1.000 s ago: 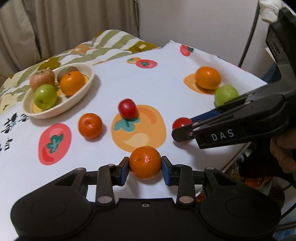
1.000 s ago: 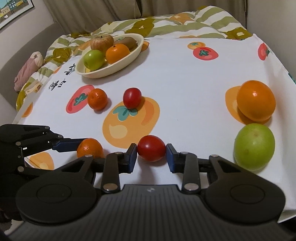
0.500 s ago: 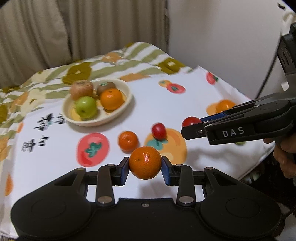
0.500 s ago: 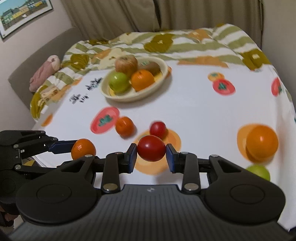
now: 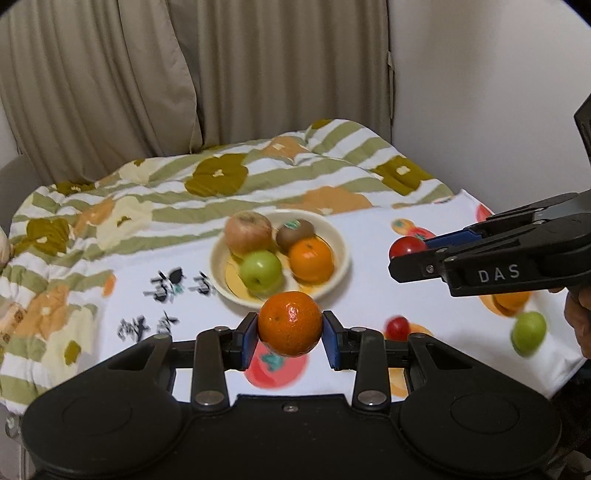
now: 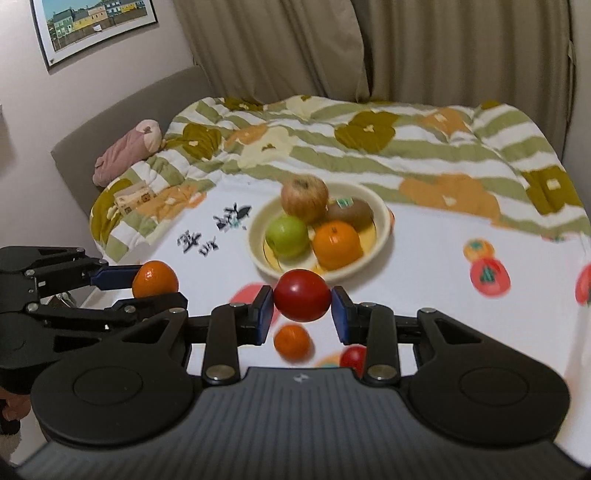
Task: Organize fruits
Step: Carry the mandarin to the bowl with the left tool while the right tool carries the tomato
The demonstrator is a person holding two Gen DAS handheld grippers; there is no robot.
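Left gripper (image 5: 290, 339) — clamped on a small mandarin (image 5: 290, 323), glossy orange, pitted skin, held clear above the white fruit-print cloth (image 5: 373, 236).

Right gripper (image 6: 302, 312) — clamped on a smooth red tomato (image 6: 302, 300), likewise lifted off the cloth.

Cream bowl (image 6: 380, 236), beyond both grippers: russet apple (image 6: 304, 196), green apple (image 6: 287, 236), kiwi with sticker (image 6: 350, 213), orange (image 6: 337, 244).

Loose on cloth, blurred: a small mandarin (image 6: 292, 342), a red tomato (image 6: 352, 357), a green apple (image 5: 528, 333) at right.

Looks like I'm in someone's home: quilt (image 6: 369, 147) over a sofa (image 6: 122, 122), curtains (image 5: 184, 74), framed picture (image 6: 92, 22) on the wall.
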